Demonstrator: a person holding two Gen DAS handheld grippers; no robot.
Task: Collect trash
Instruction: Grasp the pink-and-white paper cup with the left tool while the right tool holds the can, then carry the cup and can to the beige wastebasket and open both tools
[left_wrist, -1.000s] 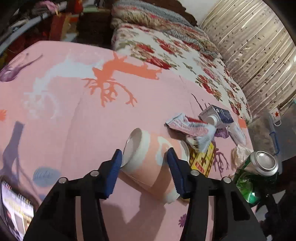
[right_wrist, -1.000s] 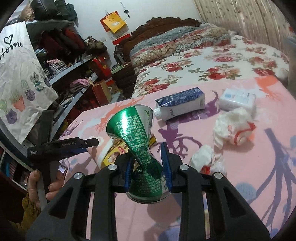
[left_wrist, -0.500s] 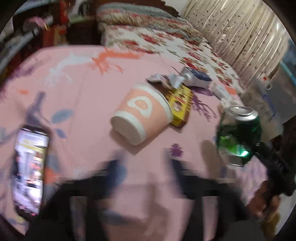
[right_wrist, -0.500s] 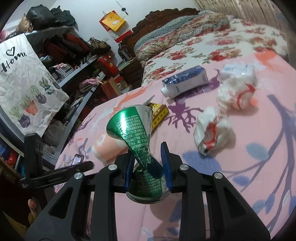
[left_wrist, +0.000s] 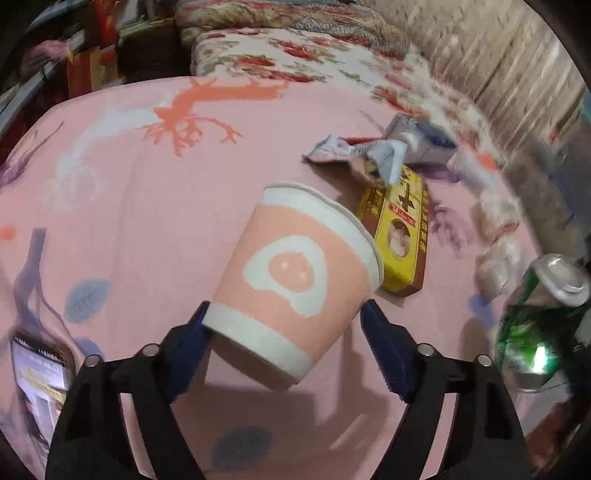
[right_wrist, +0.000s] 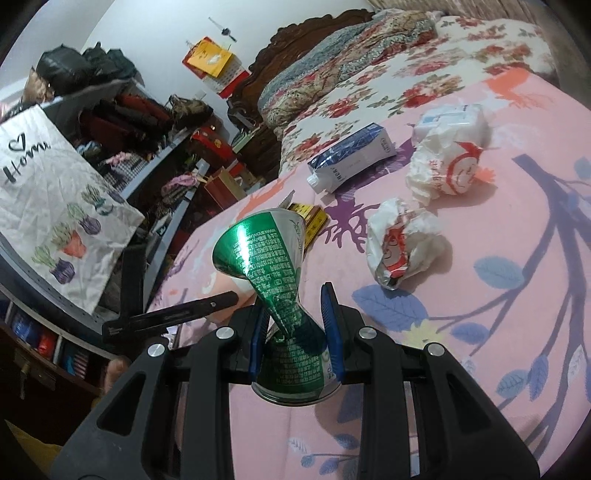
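Left wrist view: paper cup bracketed for pickup; crushed can already in the other tongs.

Left gripper (left_wrist: 284, 325): jaws have just been closing around the base of the pink-and-white paper cup (left_wrist: 295, 288), which lies on its side on the pink bedspread (left_wrist: 147, 184); the left pad appears to touch the base, the right pad stands just clear, so not yet a firm clamp. Approaching the narrow base probably suits the jaw span better than the wide rim. Right gripper (right_wrist: 295, 332): clenched on the pinched waist of the green can (right_wrist: 273, 266), lifted off the bed, presumably kept in hand until a bin is reached. Still lying loose: yellow box (left_wrist: 402, 229) just beside the cup's rim, blue-and-white carton (right_wrist: 351, 158), two crumpled wrappers (right_wrist: 402, 243). Phone (left_wrist: 40, 384) at the left edge, not trash by the look of it.
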